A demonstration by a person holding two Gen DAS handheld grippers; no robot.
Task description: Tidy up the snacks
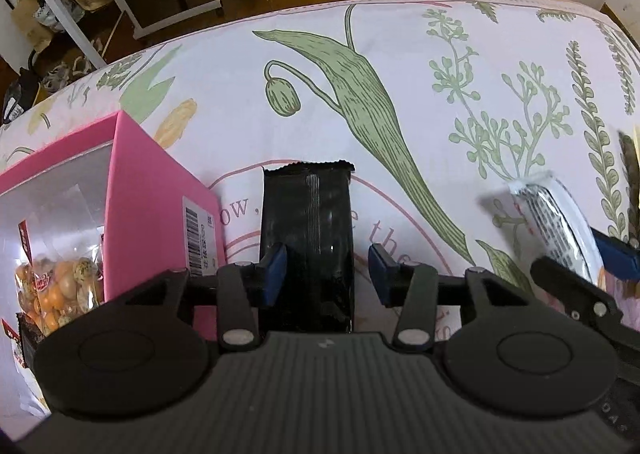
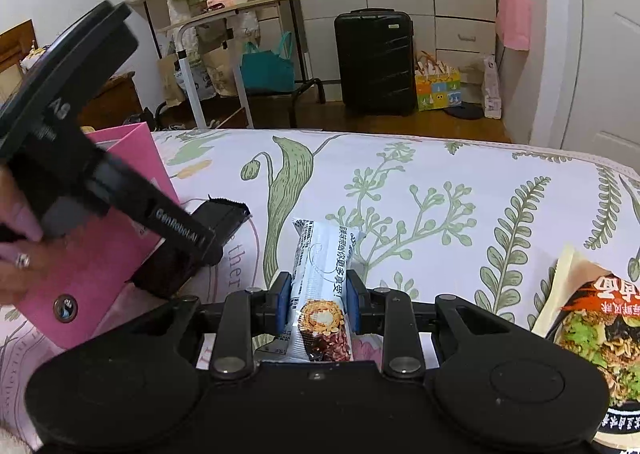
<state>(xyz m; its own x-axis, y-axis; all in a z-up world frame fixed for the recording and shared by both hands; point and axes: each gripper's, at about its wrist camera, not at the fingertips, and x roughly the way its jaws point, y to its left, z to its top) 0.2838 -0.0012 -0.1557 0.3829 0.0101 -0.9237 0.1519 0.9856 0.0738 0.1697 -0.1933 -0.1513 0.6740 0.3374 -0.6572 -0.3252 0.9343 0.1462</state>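
Left wrist view: left gripper (image 1: pixel 327 271) fingers spread astride black snack packet (image 1: pixel 308 238) lying on floral bedspread (image 1: pixel 400 94), one pad touching its edge, the other clear; no pinch. Pink box (image 1: pixel 152 190) just beside, already holding bagged snacks (image 1: pixel 60 286); judged partly filled.

Right wrist view: right gripper (image 2: pixel 318 300) pinching white snack bar (image 2: pixel 320 294) between both pads, not yet boxed. Noodle packet (image 2: pixel 592 334) lying apart at right, likewise left to sort.

black packet (image 1: pixel 307 250), white packet (image 2: pixel 320 294) upright.
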